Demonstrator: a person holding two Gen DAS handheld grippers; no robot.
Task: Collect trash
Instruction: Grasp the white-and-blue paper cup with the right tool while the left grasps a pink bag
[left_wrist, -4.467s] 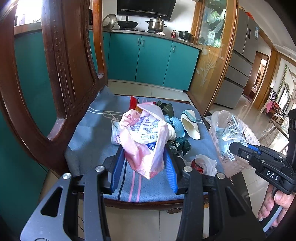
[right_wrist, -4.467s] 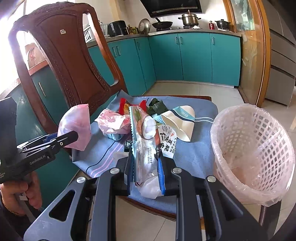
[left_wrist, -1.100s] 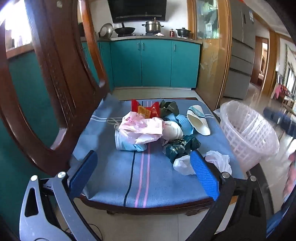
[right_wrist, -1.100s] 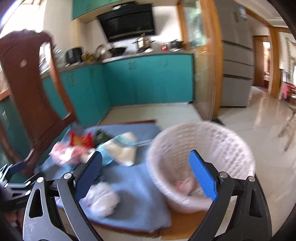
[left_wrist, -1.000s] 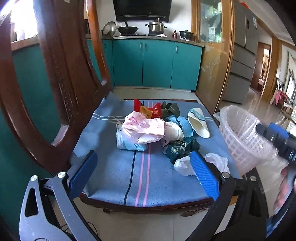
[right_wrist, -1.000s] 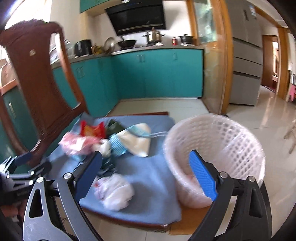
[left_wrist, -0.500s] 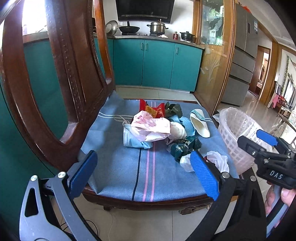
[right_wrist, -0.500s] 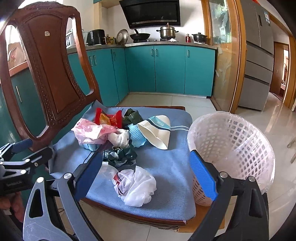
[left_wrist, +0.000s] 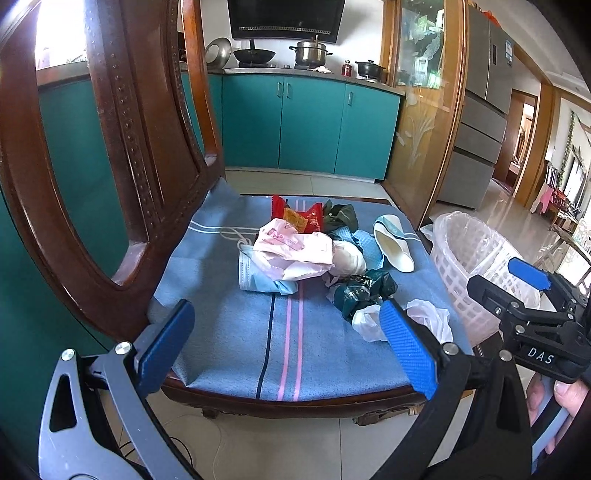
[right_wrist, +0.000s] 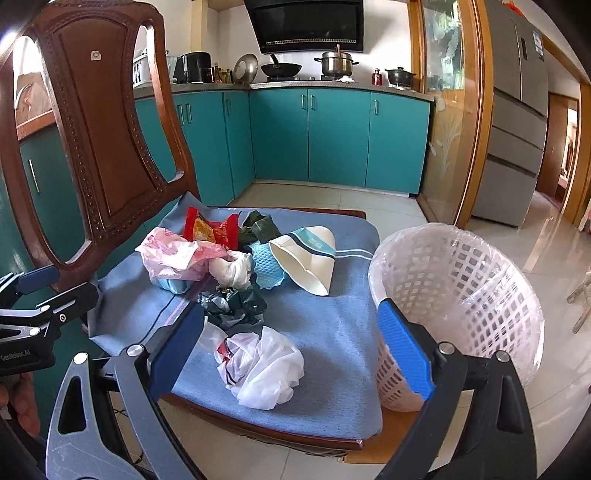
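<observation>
While both grippers hang empty before it, the wooden chair (right_wrist: 103, 122) carries a blue striped cushion (left_wrist: 229, 332) strewn with trash. Just beside the seat stands the lined white basket (right_wrist: 461, 288). Left gripper (left_wrist: 282, 347) and right gripper (right_wrist: 291, 350) gape wide, the right one just short of a crumpled white plastic bag (right_wrist: 266, 365). Farther back lie a pink wrapper (right_wrist: 173, 254) and a flattened paper cup (right_wrist: 306, 258).
</observation>
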